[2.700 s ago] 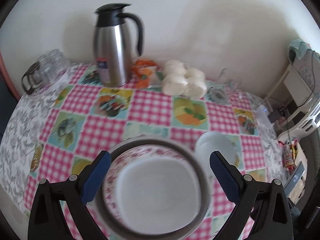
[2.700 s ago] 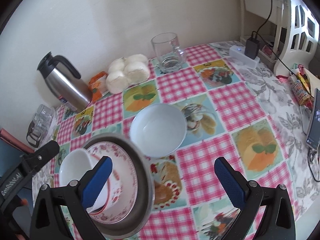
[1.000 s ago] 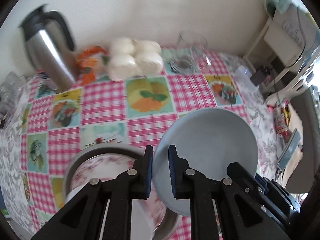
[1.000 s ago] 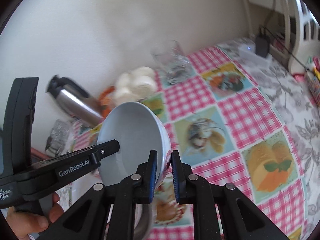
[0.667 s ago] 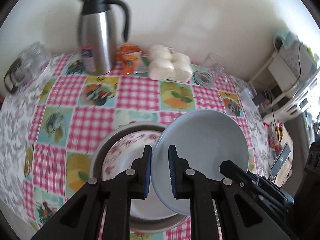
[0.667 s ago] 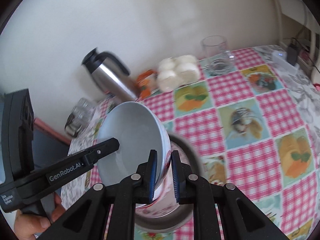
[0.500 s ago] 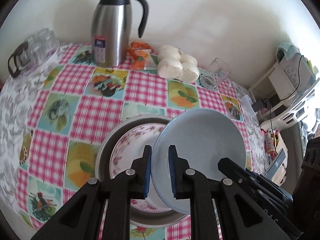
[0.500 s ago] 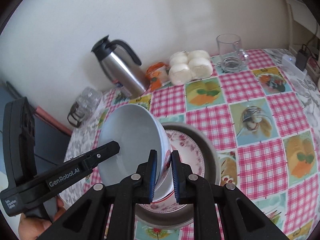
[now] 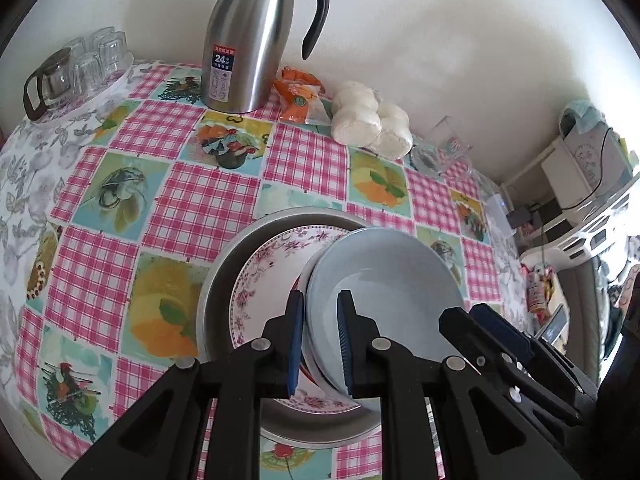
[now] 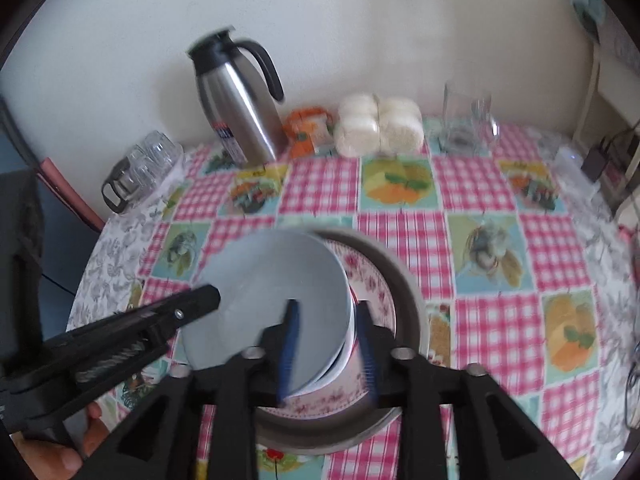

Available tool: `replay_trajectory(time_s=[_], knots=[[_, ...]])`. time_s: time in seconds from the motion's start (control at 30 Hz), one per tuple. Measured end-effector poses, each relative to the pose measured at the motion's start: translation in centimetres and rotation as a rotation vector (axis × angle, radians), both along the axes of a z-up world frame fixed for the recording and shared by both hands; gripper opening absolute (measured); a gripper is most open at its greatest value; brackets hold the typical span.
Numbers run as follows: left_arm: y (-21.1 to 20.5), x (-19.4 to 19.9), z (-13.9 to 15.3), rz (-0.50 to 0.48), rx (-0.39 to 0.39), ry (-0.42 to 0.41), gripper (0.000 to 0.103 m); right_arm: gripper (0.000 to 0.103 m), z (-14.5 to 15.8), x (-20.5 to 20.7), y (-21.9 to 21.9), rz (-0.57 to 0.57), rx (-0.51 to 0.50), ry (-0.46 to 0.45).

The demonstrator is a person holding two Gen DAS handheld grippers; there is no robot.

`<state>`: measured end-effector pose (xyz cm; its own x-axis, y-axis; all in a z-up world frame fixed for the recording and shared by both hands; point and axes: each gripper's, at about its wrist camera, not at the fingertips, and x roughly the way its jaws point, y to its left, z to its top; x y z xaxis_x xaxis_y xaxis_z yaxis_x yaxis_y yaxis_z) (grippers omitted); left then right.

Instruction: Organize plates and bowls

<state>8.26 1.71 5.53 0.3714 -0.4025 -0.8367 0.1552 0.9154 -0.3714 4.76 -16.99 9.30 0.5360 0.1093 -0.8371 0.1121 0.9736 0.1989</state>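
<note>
A pale blue bowl [image 9: 384, 276] sits on a smaller white bowl with a red rim, on a floral plate [image 9: 272, 264] in a metal dish [image 9: 224, 264]. My left gripper [image 9: 319, 340] is nearly shut, its jaws on either side of the blue bowl's near rim. In the right wrist view the blue bowl [image 10: 276, 280] rests on the floral plate [image 10: 372, 284]. My right gripper [image 10: 328, 344] is blurred and its jaws have parted around the bowl's rim.
A steel thermos [image 9: 252, 36], an orange packet [image 9: 298, 96], wrapped white buns [image 9: 372, 124] and a glass mug [image 10: 466, 120] stand along the wall. Glass cups [image 9: 80, 68] sit at the far left. A charger and shelves [image 9: 580, 184] lie off the table's right edge.
Both grippers carried the blue bowl left and lowered it onto the stack in the metal dish. The right gripper's jaws have opened from the rim; the left's have widened slightly.
</note>
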Motion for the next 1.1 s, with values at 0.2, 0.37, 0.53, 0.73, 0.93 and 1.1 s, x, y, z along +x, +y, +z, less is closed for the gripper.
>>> replay_trajectory(time_s=[0.2, 0.37, 0.53, 0.73, 0.93, 1.1], knots=[[1.8, -1.3, 0.5, 0.046, -0.010, -0.029, 0.019, 0.047, 0.4, -1.0, 0.1, -0.003, -0.013, -0.016], [3.3, -3.4, 0.5, 0.092, 0.026, -0.057, 0.060, 0.069, -0.1, -3.1, -0.4, -0.040, -0.024, -0.009], [3.7, -5.5, -0.7, 0.110, 0.124, -0.068, 0.085, 0.084, -0.5, -5.3, -0.2, -0.054, -0.025, -0.028], [3.2, -7.5, -2.5, 0.098, 0.217, -0.066, 0.098, 0.101, -2.4, -7.1, 0.1, -0.066, -0.038, 0.002], [3.1, -8.5, -4.4, 0.085, 0.274, -0.034, 0.099, 0.103, -3.7, -8.1, -0.2, -0.089, -0.049, 0.038], [2.9, -9.2, -4.6, 0.081, 0.298, -0.035, 0.099, 0.103, -4.5, -8.8, -0.3, -0.097, -0.068, 0.057]])
